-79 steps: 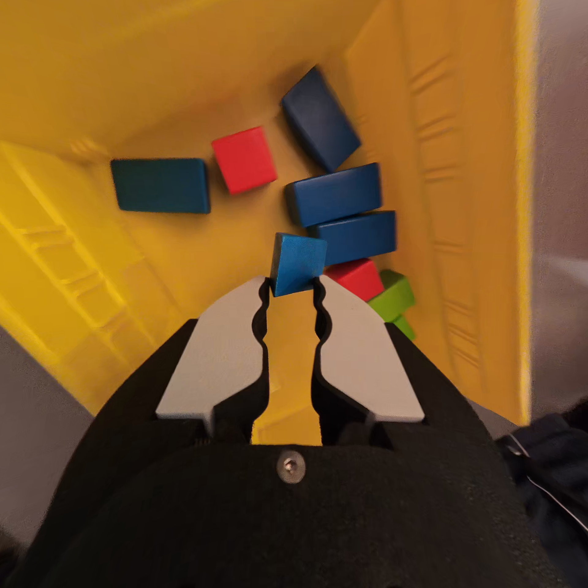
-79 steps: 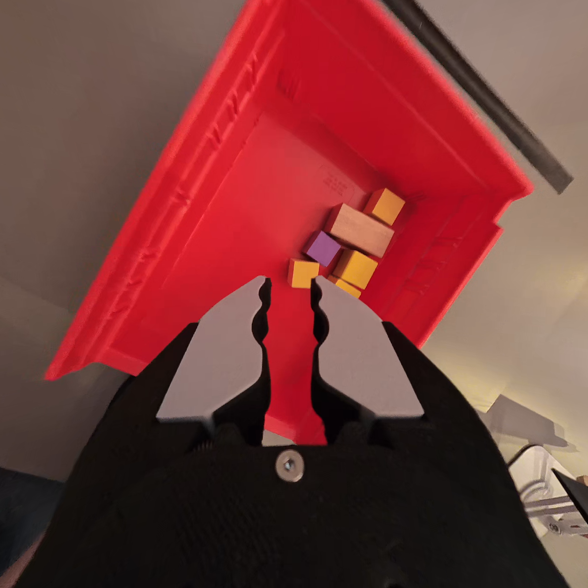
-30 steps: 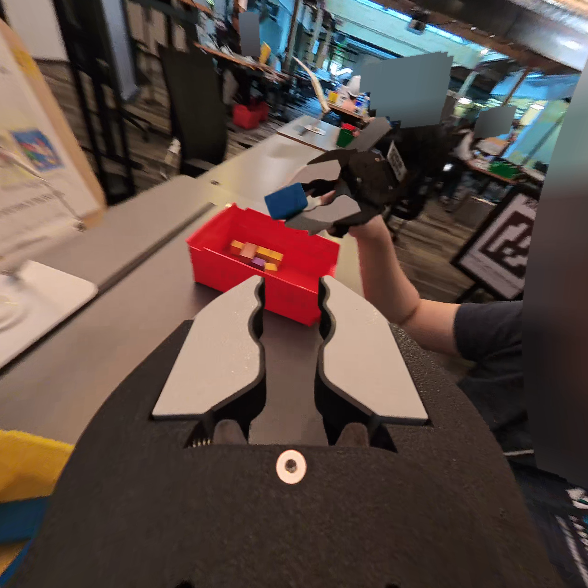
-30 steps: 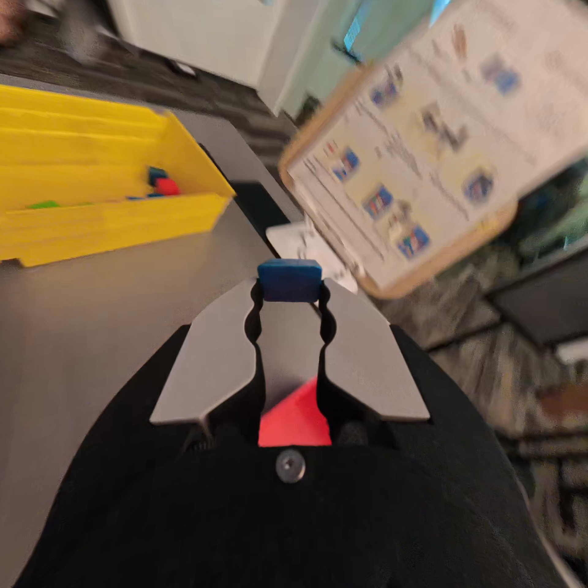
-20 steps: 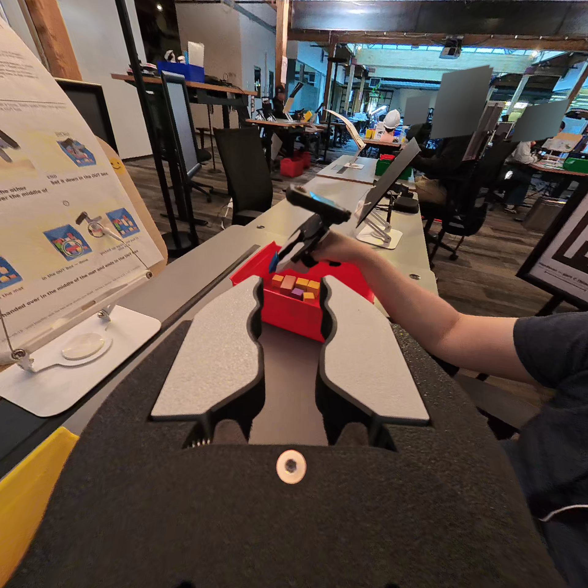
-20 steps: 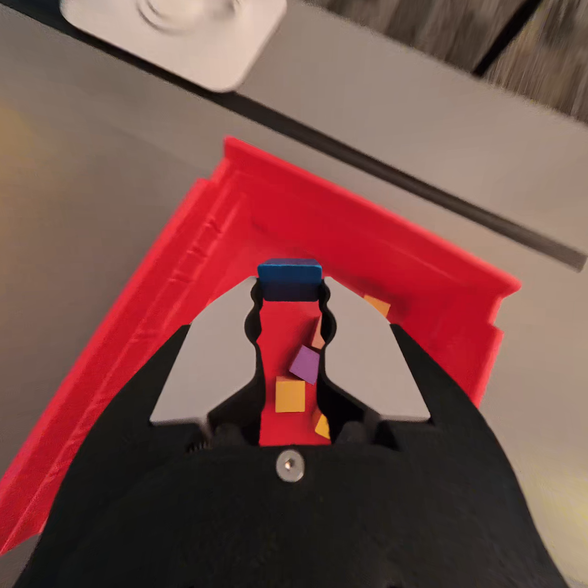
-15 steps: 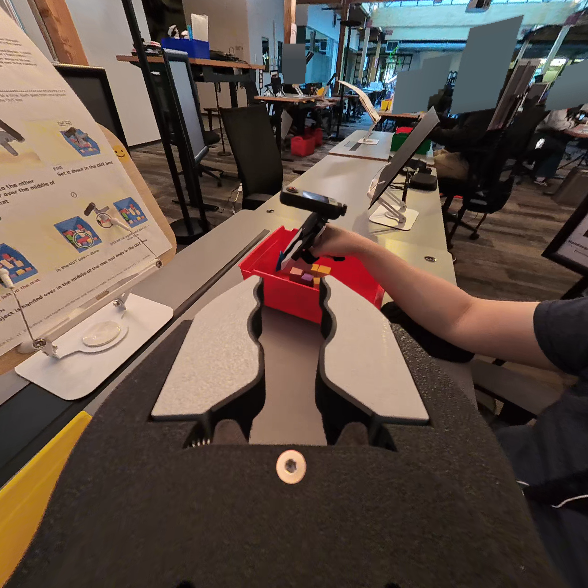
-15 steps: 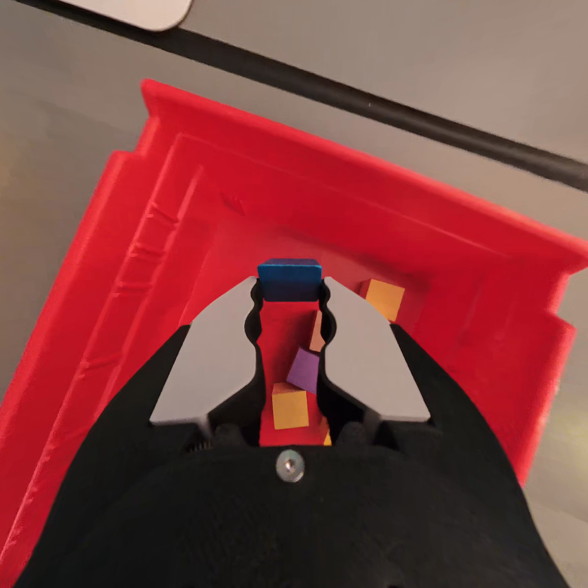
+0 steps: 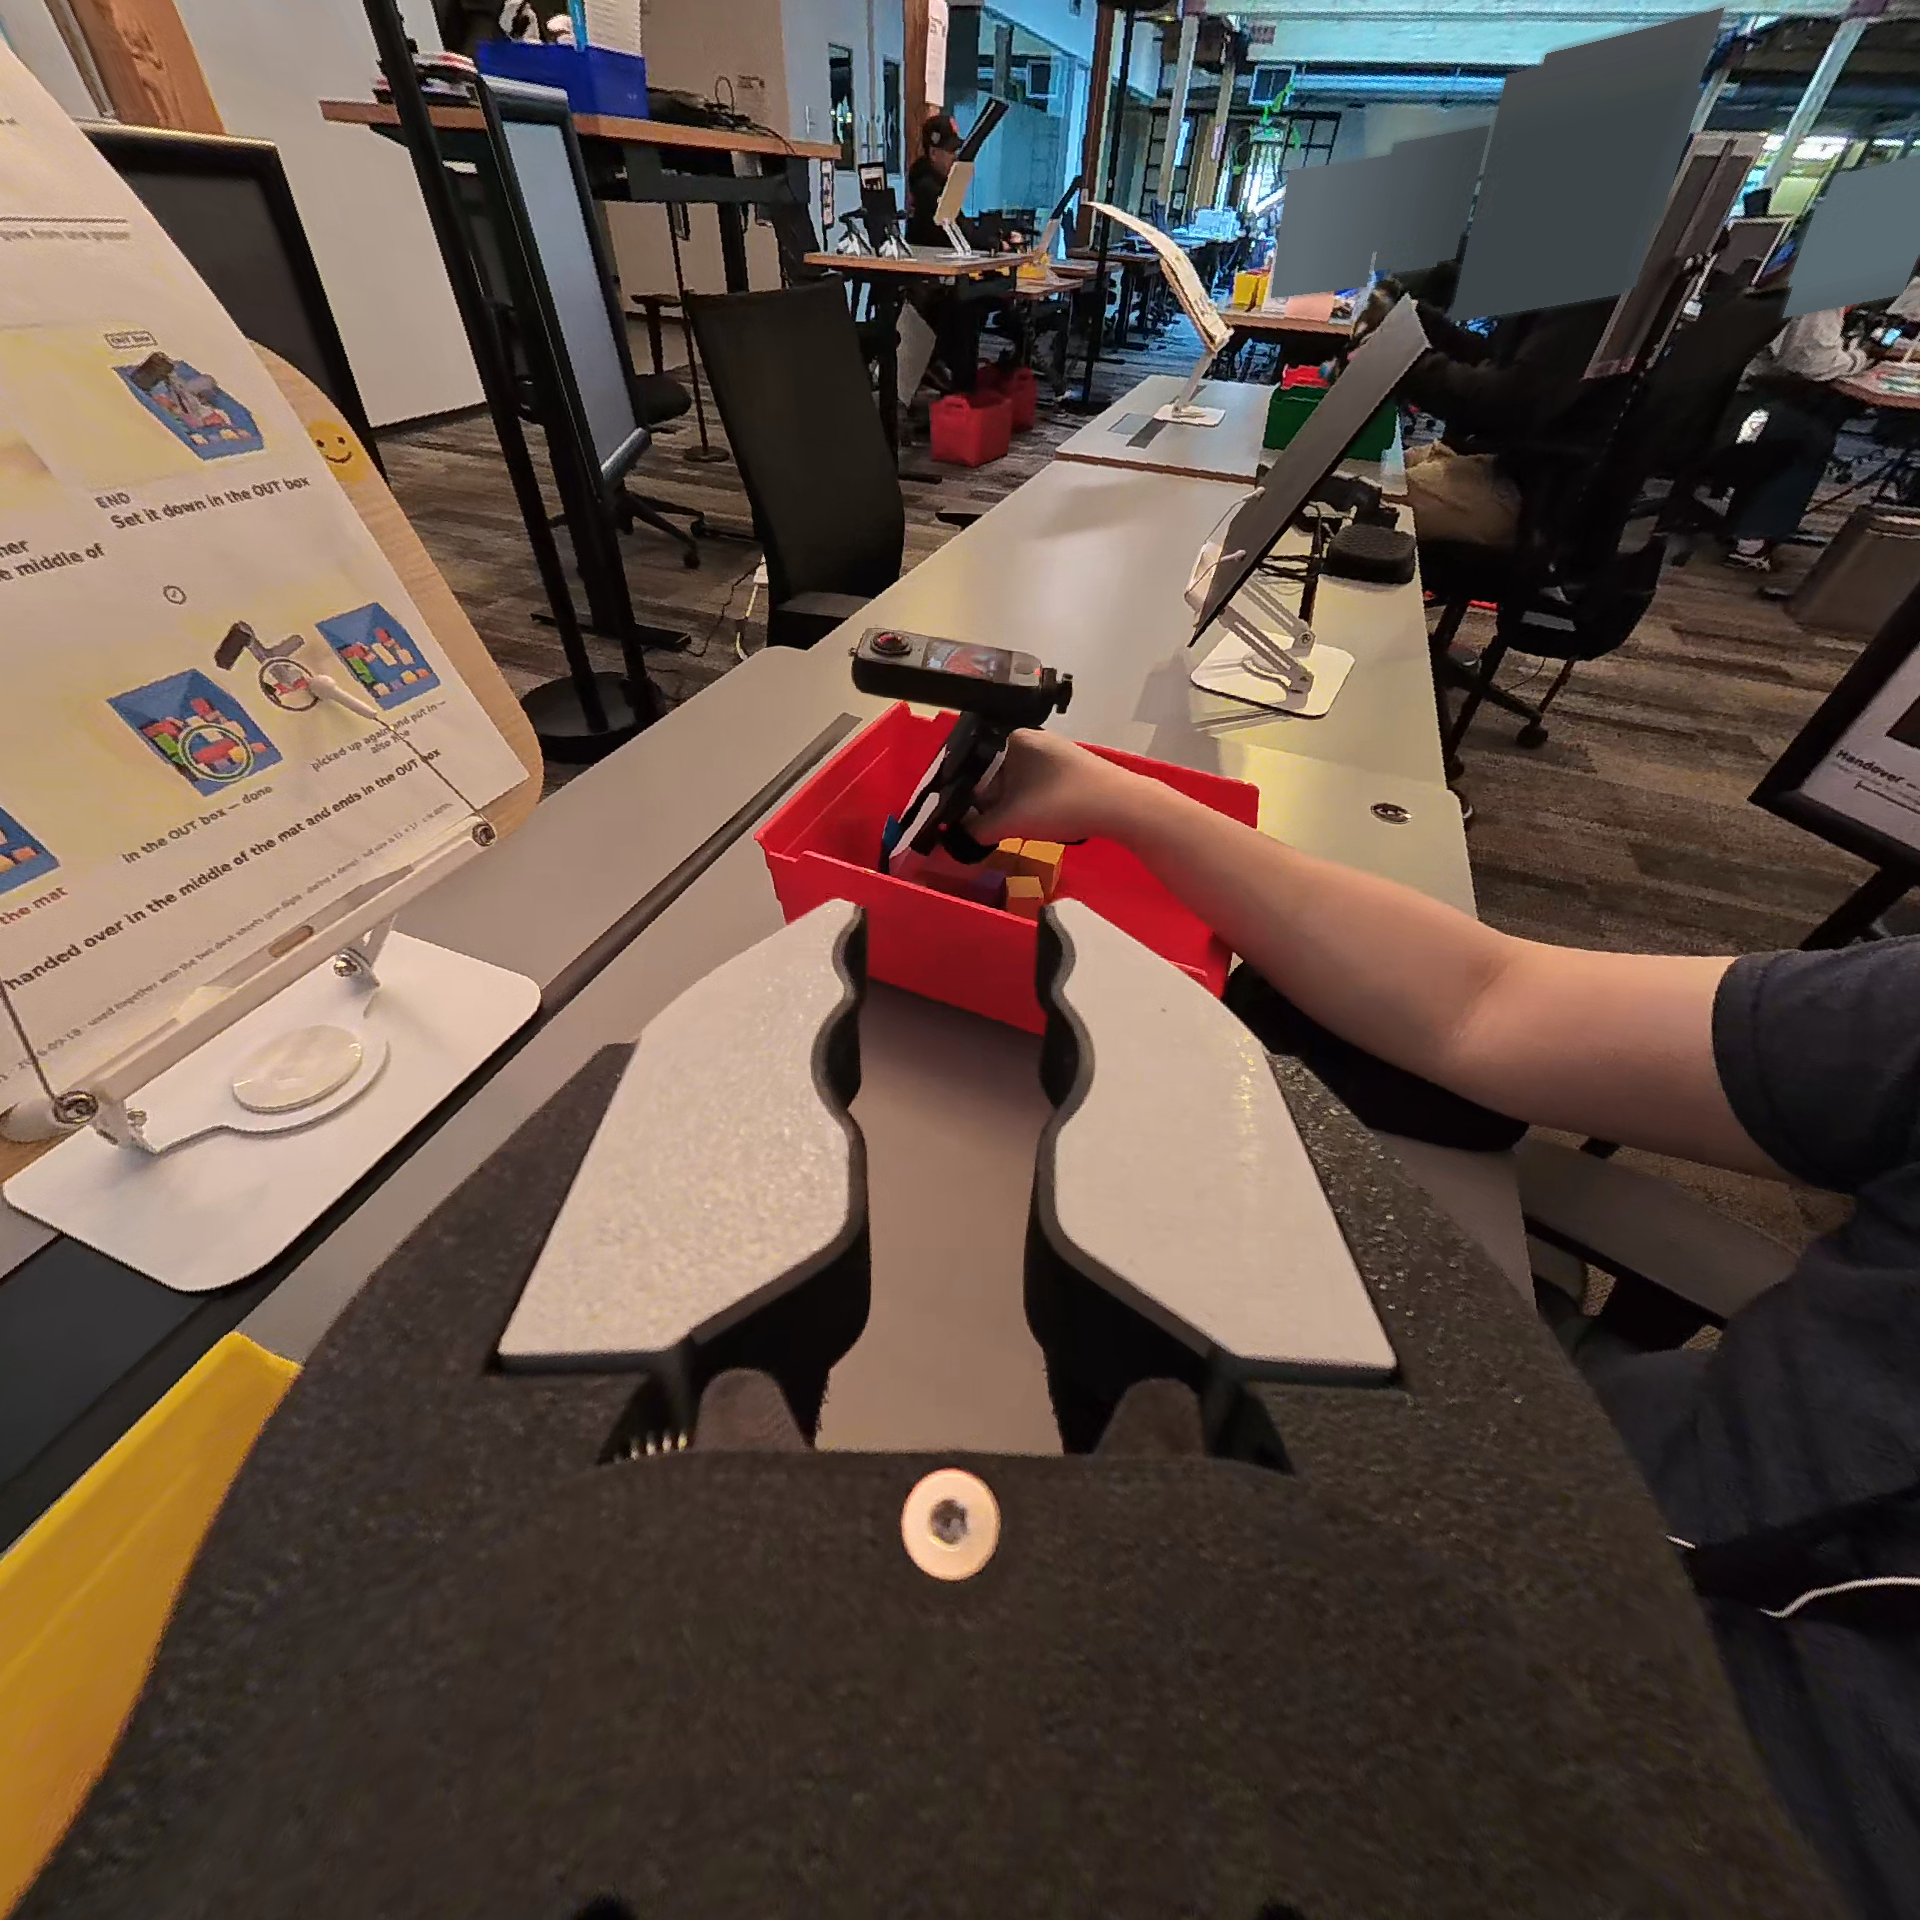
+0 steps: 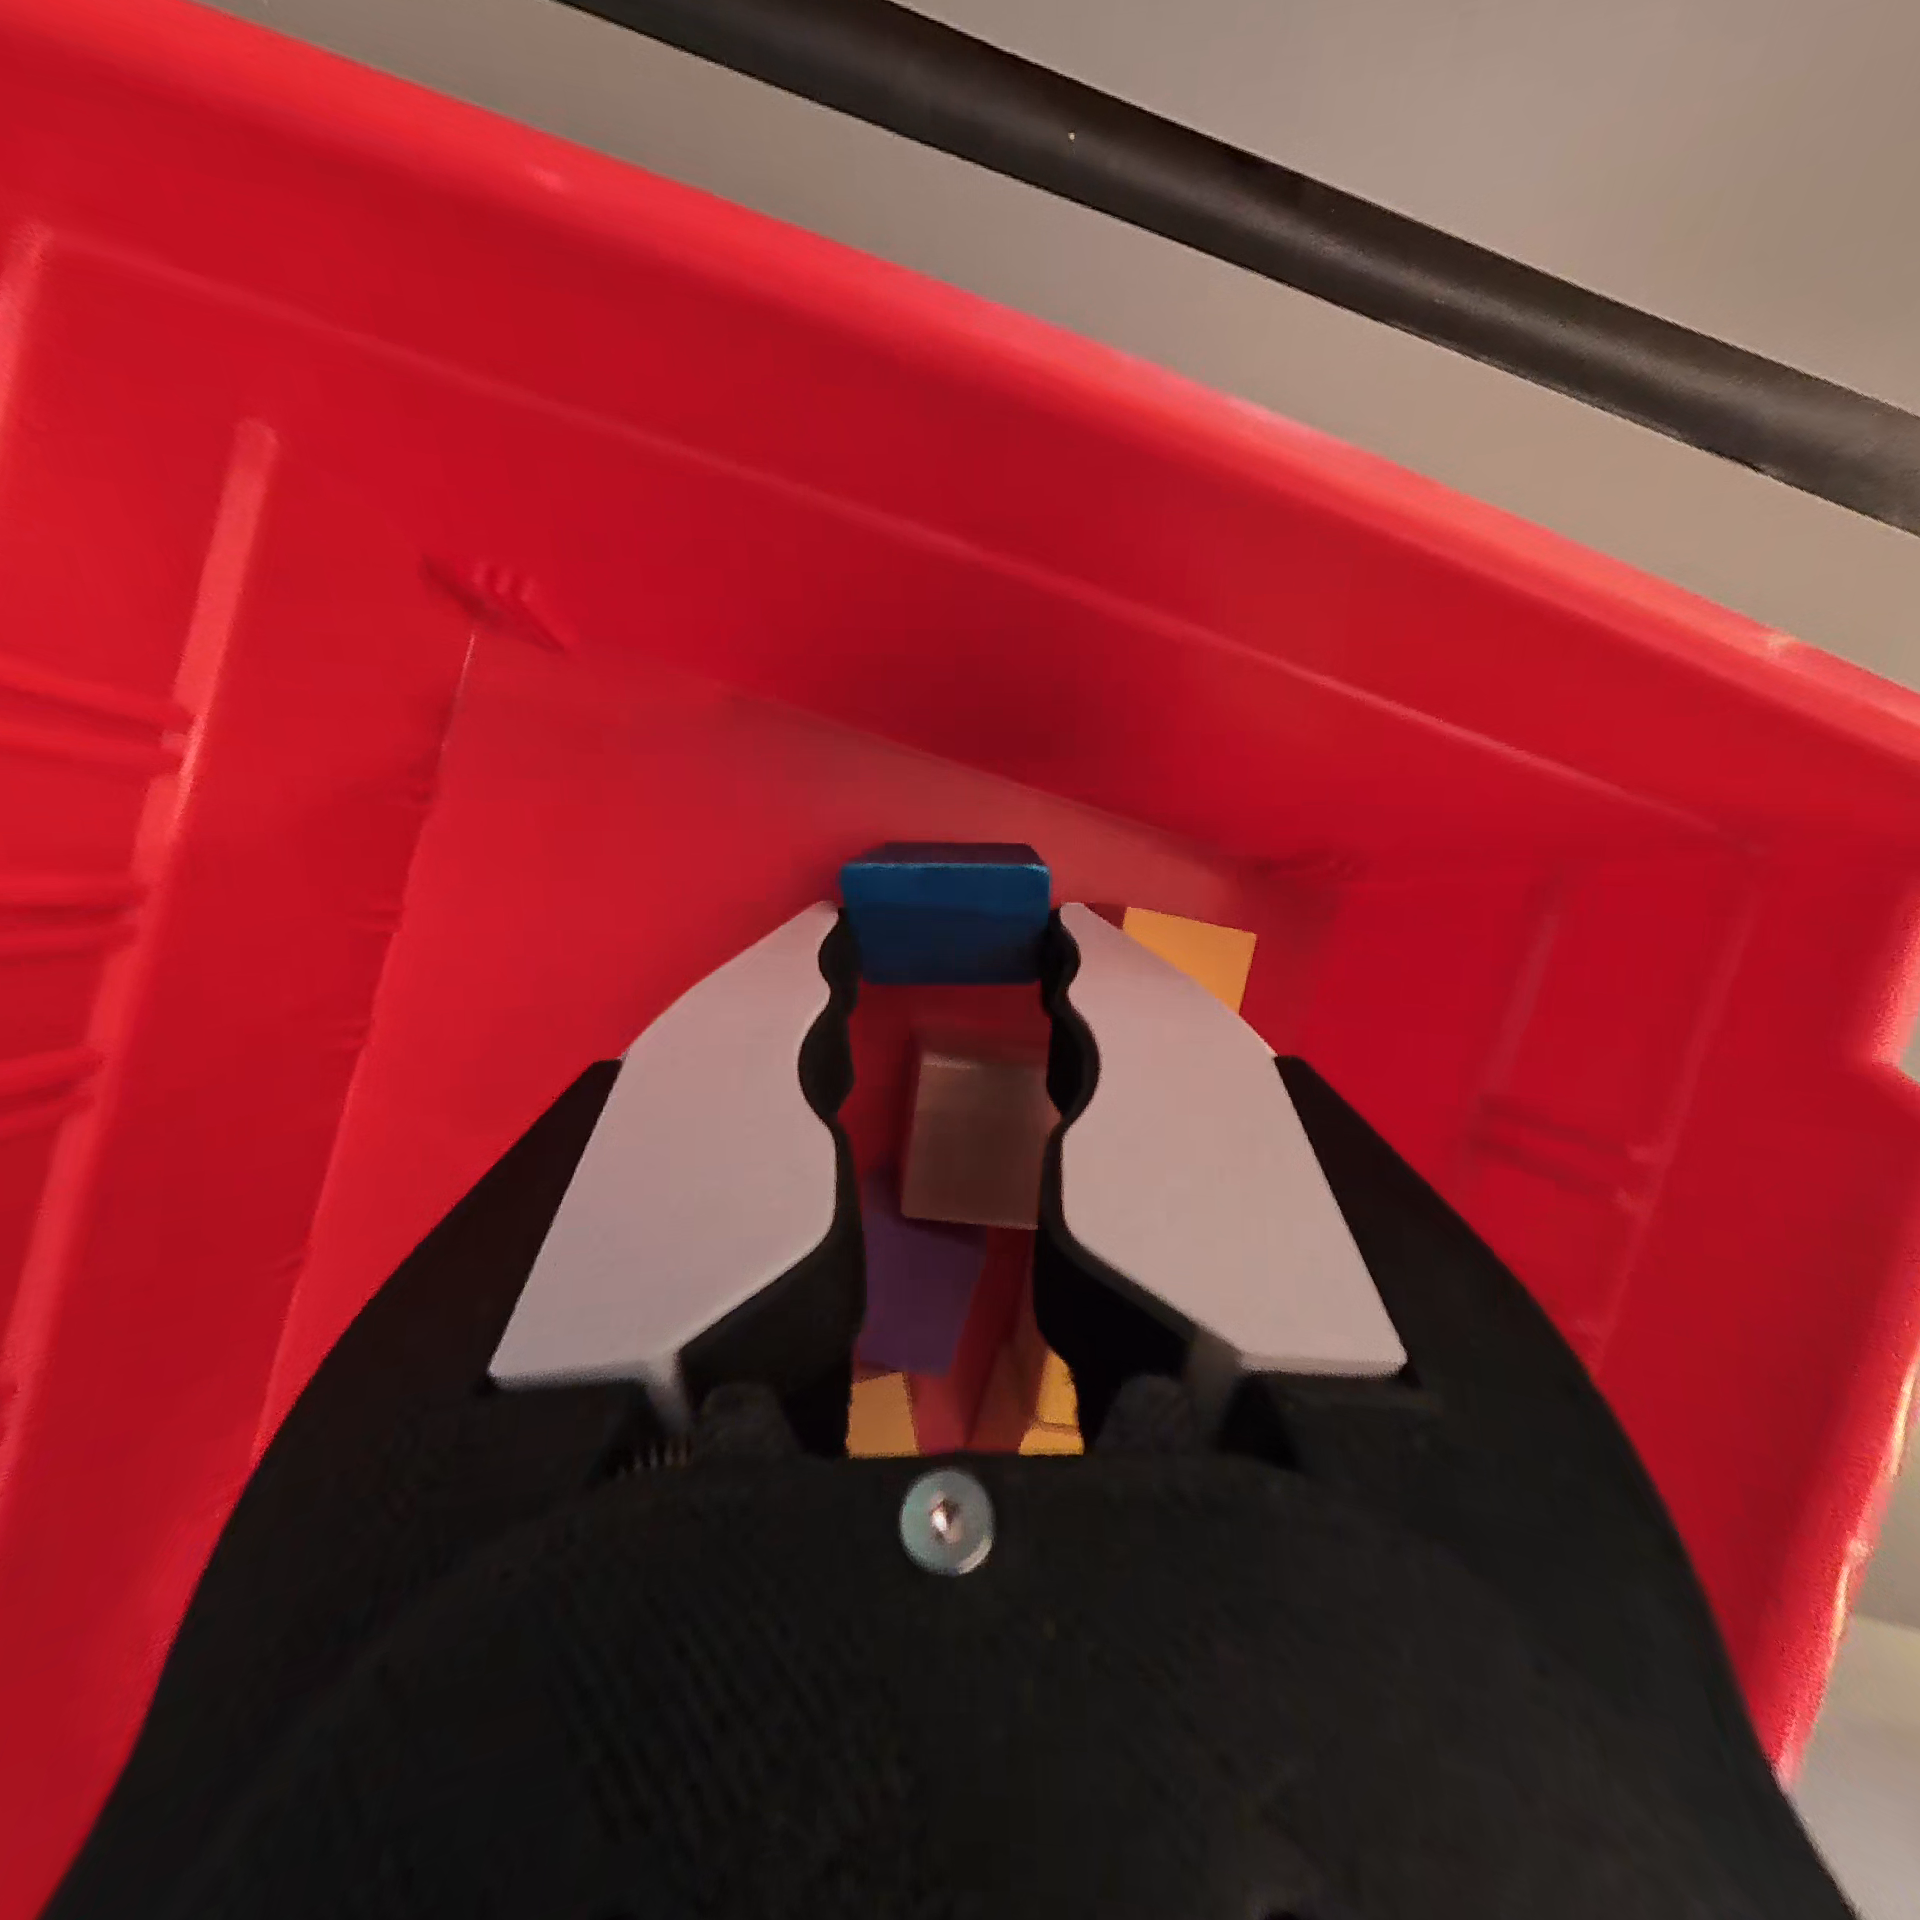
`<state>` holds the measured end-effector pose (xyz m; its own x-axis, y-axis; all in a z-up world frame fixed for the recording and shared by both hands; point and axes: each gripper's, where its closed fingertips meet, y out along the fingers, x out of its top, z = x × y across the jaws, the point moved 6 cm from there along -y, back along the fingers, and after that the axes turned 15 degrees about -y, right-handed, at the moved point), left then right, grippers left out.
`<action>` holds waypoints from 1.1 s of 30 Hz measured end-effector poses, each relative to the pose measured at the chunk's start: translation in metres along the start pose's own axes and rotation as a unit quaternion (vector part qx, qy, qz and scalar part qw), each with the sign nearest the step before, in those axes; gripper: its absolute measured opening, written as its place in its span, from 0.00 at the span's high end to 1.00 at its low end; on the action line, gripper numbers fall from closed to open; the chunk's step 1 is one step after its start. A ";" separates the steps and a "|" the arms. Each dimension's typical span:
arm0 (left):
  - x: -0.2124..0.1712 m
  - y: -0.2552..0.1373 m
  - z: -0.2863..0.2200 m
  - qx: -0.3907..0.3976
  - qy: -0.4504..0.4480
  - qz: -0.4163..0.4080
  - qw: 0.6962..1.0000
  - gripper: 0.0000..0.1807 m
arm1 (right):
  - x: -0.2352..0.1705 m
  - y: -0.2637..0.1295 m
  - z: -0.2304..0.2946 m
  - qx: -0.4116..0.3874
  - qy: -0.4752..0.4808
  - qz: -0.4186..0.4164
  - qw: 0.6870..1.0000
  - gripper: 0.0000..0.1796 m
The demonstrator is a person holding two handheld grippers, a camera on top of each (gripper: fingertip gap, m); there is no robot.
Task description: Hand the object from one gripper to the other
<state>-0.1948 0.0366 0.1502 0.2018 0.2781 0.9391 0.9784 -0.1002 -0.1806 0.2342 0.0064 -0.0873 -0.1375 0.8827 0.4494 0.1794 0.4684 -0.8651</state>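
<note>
Right wrist view: blue block (image 10: 940,912) pinched by right gripper (image 10: 943,920), now lowered inside red bin (image 10: 727,499), handover done. Left gripper (image 9: 948,951) spread, empty, withdrawn.

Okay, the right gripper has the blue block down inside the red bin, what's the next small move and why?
Probably open the right gripper to let go. It is shut on the small blue wooden block, which sits low inside the red plastic bin, beyond the orange, purple and tan blocks already there. The left gripper is open and empty, so the handover looks done.
</note>
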 end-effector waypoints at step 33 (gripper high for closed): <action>-0.004 0.004 0.003 0.002 -0.012 0.023 1.000 0.84 | 0.000 0.001 0.000 0.004 -0.025 -0.003 1.000 0.79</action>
<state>-0.1914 0.0377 0.1445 0.2472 0.2963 0.9225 0.9684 -0.1091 -0.2245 0.2345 0.0067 -0.0883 -0.1878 0.8766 0.4431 0.1700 0.4733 -0.8643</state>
